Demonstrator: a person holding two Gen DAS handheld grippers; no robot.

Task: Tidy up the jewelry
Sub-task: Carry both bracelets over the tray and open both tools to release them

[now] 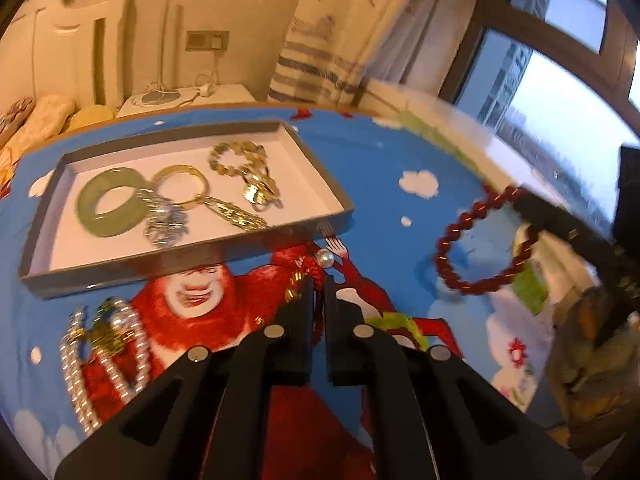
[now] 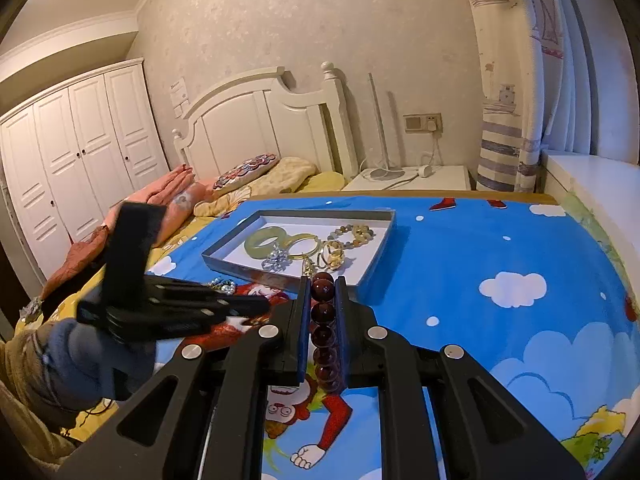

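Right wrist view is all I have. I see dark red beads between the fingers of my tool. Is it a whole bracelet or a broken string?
Observer: Whole. In the left wrist view, the red bead bracelet hangs as a closed loop from the right tool.
Operator: And what does the other tool hold?
Observer: The left tool is shut on a red cord piece with a pearl at its end, just in front of the tray.
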